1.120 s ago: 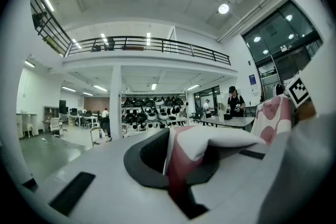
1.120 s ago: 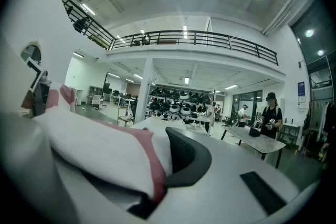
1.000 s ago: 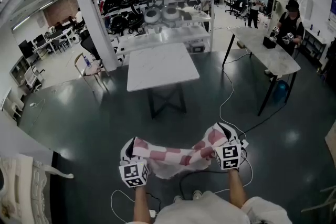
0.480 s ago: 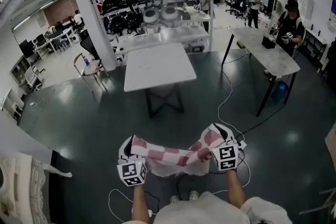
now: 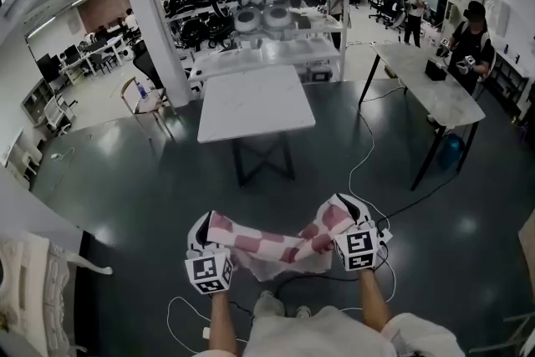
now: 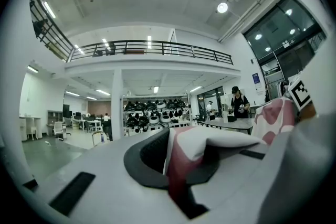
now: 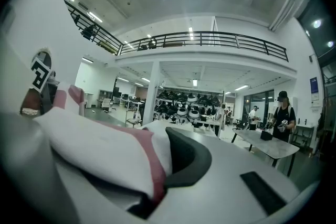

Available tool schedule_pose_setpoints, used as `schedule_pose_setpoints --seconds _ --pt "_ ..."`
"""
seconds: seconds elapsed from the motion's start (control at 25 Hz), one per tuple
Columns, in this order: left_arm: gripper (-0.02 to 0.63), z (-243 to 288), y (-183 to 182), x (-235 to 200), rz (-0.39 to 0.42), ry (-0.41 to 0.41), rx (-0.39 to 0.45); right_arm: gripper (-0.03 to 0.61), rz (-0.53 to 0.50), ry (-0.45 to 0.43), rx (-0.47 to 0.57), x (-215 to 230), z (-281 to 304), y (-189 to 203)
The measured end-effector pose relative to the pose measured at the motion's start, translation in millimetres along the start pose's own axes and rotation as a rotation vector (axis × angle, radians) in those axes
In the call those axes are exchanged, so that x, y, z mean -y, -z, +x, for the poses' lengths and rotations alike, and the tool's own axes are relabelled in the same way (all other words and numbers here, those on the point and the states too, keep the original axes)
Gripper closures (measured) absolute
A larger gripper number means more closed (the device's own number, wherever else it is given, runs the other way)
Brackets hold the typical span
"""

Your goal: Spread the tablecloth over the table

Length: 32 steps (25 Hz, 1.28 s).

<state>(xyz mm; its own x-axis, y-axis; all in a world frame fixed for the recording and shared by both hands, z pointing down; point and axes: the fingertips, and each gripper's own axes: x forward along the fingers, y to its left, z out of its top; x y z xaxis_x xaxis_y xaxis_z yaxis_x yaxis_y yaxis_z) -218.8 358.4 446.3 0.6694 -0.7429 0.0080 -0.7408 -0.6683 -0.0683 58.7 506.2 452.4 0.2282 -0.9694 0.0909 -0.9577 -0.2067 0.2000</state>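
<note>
Left tongs (image 5: 201,232): jaws together, clamped on 1 end of the tablecloth (image 5: 267,245); the fabric bunches up out of the jaws.
Right tongs (image 5: 341,209): jaws together, clamped on the other end, with a fold draped over 1 jaw.
Tablecloth: red-and-white check, hanging in a sagging band between the 2 tongs above the dark floor (image 5: 125,188), well apart from the white surface (image 5: 255,100) ahead.
Cube (image 5: 210,272): 1 on each tongs, bearing black-and-white square markers.
Sign (image 6: 255,78): blue, on the far wall; print too small to read.
</note>
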Motion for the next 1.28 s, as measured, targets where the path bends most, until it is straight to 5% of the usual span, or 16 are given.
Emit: schedule_pose_setpoints --seconds 0.48,1.28 --pt "0.588 83 -1 -22 -0.005 0.017 0.046 0.565 0.002 0.015 0.021 22 74 -4" --pt "0.588 356 -12 -160 -0.031 0.115 0.097 0.565 -0.045 0.097 0.032 21 343 -58"
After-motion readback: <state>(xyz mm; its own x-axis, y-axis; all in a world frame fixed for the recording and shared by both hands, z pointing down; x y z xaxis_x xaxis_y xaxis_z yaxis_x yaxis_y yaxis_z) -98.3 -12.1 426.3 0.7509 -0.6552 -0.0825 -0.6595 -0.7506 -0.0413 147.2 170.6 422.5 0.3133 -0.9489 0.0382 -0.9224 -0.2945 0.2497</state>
